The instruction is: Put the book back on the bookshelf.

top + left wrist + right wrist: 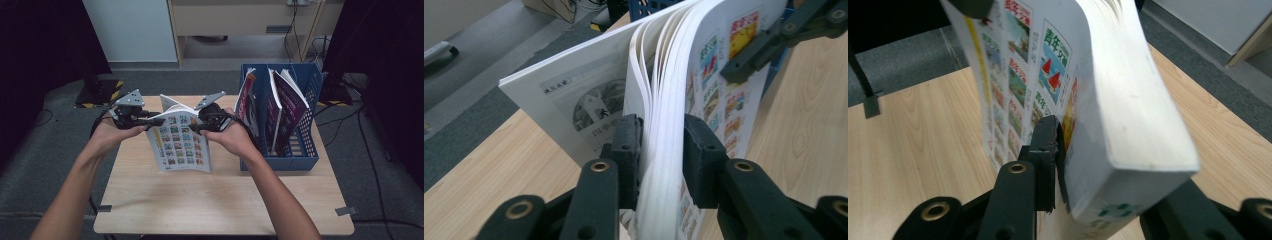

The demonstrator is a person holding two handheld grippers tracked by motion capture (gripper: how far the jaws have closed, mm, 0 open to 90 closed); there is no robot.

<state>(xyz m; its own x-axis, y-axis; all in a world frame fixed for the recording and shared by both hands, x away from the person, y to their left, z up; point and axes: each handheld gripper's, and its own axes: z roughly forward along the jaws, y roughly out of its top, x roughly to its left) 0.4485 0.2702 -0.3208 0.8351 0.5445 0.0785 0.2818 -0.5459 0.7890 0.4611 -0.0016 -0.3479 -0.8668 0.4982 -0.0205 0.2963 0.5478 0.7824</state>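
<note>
Holding thick white paperback book with colourful picture-grid cover (181, 142) upright over light wooden table (220, 200), between both claws. Left gripper (663, 150) pinching fanned page edge; right gripper (1083, 165) pinching spine end. Blue plastic file rack (305, 115) stands just right of right claw, already holding several magazines (287, 102). Judgement: book lifted, grip secured; left to do is probably carrying it over, sliding into free slot.

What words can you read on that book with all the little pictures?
"青年文摘": roughly, on the small cover pictures of the book in the right gripper view.
"四季": roughly, by the round picture on the book's other cover, in the left gripper view; the rest is cut off.
Spine print: too blurred.
Magazines in the blue rack: too small.
</note>
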